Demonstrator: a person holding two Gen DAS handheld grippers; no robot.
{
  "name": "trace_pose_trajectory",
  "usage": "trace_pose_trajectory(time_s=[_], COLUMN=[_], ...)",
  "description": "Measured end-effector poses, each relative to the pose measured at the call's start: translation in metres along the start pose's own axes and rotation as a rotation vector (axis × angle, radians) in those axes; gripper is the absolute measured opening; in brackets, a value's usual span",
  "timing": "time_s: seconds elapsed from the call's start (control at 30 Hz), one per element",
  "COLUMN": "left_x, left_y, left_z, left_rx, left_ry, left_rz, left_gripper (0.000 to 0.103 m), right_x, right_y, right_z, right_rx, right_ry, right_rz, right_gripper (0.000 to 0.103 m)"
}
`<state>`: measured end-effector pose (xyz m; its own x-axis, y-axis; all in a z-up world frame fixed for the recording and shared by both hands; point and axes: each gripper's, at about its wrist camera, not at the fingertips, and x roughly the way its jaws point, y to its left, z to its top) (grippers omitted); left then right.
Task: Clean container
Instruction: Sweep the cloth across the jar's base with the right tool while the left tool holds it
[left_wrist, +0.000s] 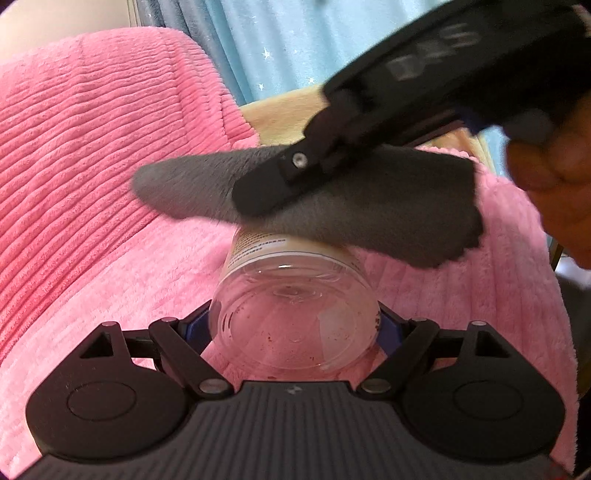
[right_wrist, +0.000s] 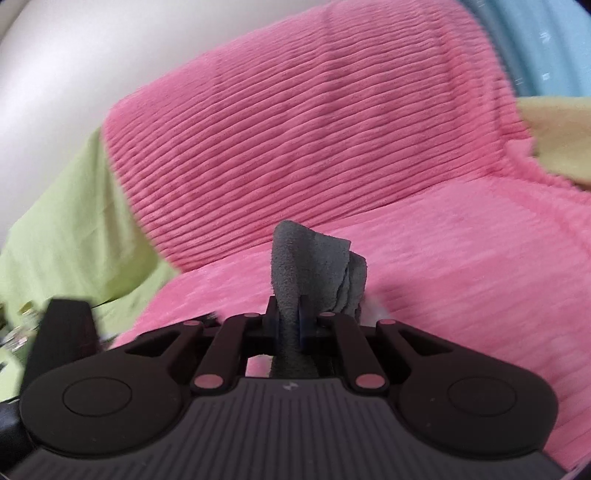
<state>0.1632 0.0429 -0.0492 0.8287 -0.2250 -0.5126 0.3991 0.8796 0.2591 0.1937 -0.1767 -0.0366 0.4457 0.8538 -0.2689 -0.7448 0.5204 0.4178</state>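
Pinching the clear plastic jar (left_wrist: 295, 314), your left gripper (left_wrist: 295, 325) steadies it. Right gripper (right_wrist: 291, 325) clamps the grey fleece cloth (right_wrist: 314, 266); press hard and the jar may slip free.

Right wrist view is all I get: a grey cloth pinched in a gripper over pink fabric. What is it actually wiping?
Observer: A clear plastic container lying on its side; the grey cloth drapes over its labelled part.
Operator: Is anything holding that container?
Observer: Yes, the left gripper is clamped on it near its base, one pad on each side.
Operator: Does it look dirty?
Observer: There are small dark red specks on the clear wall and base.
Operator: Who holds my gripper?
Observer: A person's hand grips the handle of the right gripper, at the right edge of the left wrist view.
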Motion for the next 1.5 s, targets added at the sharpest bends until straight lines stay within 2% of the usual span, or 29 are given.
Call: trace_pose_trajectory(time_s=[0.07, 0.2, 0.27, 0.37, 0.47, 0.53, 0.6, 0.63, 0.7, 0.8, 0.93, 1.0, 1.1, 1.13, 1.23, 1.37, 1.43, 1.5], left_x=[0.002, 0.002, 0.003, 0.004, 0.004, 0.004, 0.004, 0.005, 0.007, 0.009, 0.009, 0.01, 0.012, 0.012, 0.013, 0.014, 0.016, 0.017], left_y=[0.001, 0.001, 0.0, 0.002, 0.0, 0.006, 0.024, 0.03, 0.036, 0.033, 0.012, 0.002, -0.009, -0.01, -0.011, -0.003, -0.002, -0.002], left_z=[0.0, 0.001, 0.001, 0.002, 0.004, 0.006, 0.007, 0.006, 0.004, 0.005, 0.008, 0.01, 0.011, 0.011, 0.011, 0.01, 0.01, 0.011], left_rx=[-0.002, -0.001, 0.002, -0.007, -0.007, -0.078, -0.23, -0.274, -0.315, -0.277, -0.098, -0.018, 0.069, 0.08, 0.084, 0.056, 0.051, 0.058], left_ry=[0.003, 0.004, 0.004, 0.006, 0.012, 0.01, 0.002, 0.0, -0.002, -0.004, -0.009, -0.013, -0.019, -0.02, -0.022, -0.015, -0.013, -0.012], left_rz=[0.0, 0.001, 0.003, -0.001, 0.003, -0.023, -0.091, -0.116, -0.14, -0.117, -0.035, -0.003, 0.027, 0.031, 0.03, 0.023, 0.023, 0.025], left_gripper=[0.085, 0.085, 0.085, 0.085, 0.086, 0.086, 0.086, 0.086, 0.085, 0.085, 0.085, 0.085, 0.085, 0.085, 0.085, 0.085, 0.085, 0.085], right_x=[0.0, 0.002, 0.005, 0.007, 0.005, 0.003, 0.0, 0.0, 0.001, 0.001, -0.006, -0.006, -0.006, -0.008, -0.01, -0.009, -0.007, -0.008], right_y=[0.01, 0.009, 0.002, -0.006, -0.002, 0.0, -0.002, -0.004, -0.006, 0.001, 0.009, 0.01, -0.002, -0.005, -0.003, 0.008, 0.008, 0.002], right_z=[-0.004, 0.0, 0.003, 0.003, 0.001, -0.001, 0.0, 0.001, 0.001, 0.0, -0.006, -0.004, 0.002, 0.003, 0.002, -0.007, -0.007, -0.004], right_rx=[-0.036, -0.068, -0.042, 0.011, -0.022, -0.042, -0.037, -0.031, -0.013, -0.027, -0.045, -0.071, -0.034, -0.01, -0.006, -0.045, -0.064, -0.032], right_ry=[0.022, -0.005, -0.025, -0.042, -0.045, -0.048, -0.051, -0.053, -0.053, -0.039, 0.003, 0.004, -0.029, -0.036, -0.017, 0.02, 0.011, -0.015], right_rz=[0.034, -0.049, -0.081, -0.076, -0.089, -0.098, -0.104, -0.104, -0.096, -0.076, 0.01, -0.004, -0.081, -0.097, -0.071, 0.039, 0.024, -0.038], right_gripper=[0.007, 0.006, 0.006, 0.006, 0.006, 0.006, 0.006, 0.006, 0.006, 0.007, 0.007, 0.007, 0.007, 0.007, 0.007, 0.007, 0.006, 0.006])
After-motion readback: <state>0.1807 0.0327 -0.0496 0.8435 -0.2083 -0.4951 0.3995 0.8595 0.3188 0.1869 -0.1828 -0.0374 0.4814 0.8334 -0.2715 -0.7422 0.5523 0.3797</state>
